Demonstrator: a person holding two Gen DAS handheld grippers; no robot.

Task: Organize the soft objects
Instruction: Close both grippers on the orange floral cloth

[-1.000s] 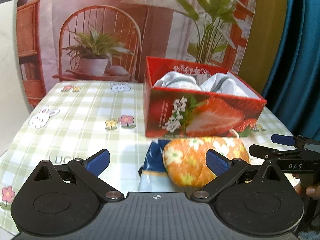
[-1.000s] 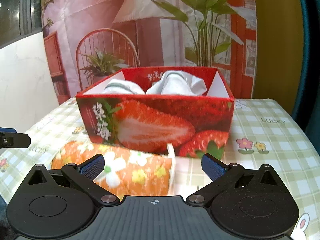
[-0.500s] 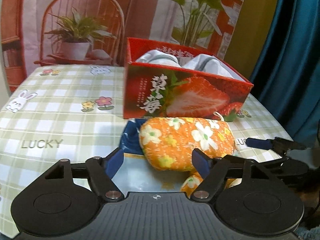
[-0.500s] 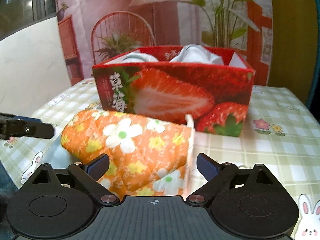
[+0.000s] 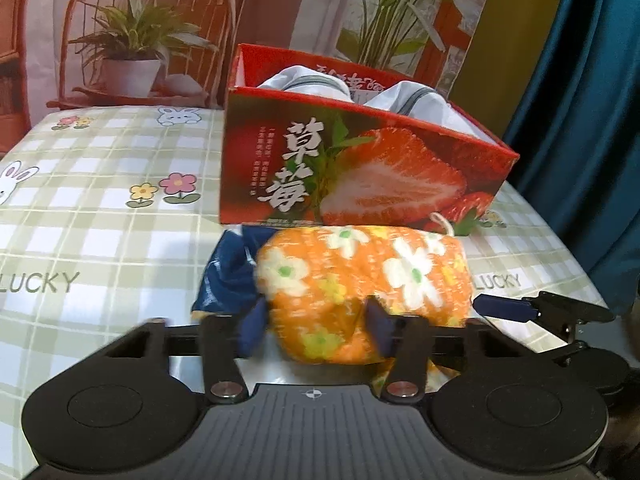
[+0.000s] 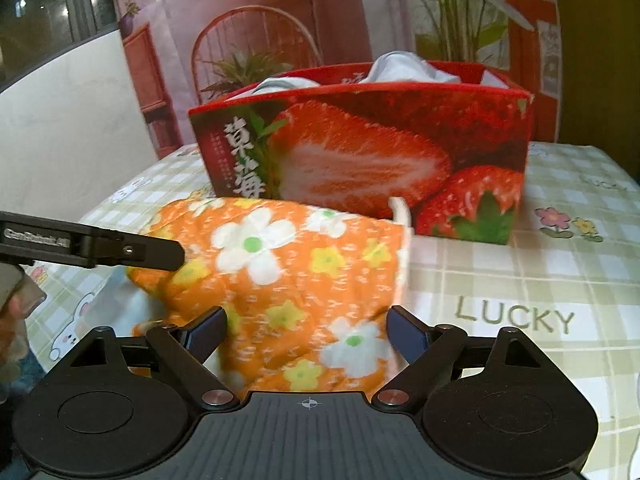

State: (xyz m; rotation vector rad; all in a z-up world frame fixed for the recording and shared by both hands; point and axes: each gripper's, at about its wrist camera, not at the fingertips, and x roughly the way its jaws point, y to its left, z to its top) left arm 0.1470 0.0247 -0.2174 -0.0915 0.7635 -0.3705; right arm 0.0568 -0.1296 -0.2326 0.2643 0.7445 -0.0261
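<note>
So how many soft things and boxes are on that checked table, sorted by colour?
Orange flowered padded cloth: 1
Dark blue cloth under it: 1
White bundles in the box: 2
Red strawberry box: 1
Total: 5

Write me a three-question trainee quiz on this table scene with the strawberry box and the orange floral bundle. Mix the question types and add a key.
1. True or false: the orange floral cloth bundle lies inside the strawberry box.
2. Which best describes the left gripper? A) clear of everything B) fingers closing, with the bundle's near end between them C) gripping the box wall
3. Fill in: the word printed on the checked tablecloth beside the bundle is ____.

Key: 1 false, it lies on the tablecloth in front of the box, partly on a dark blue cloth; 2 B; 3 LUCKY.
</note>
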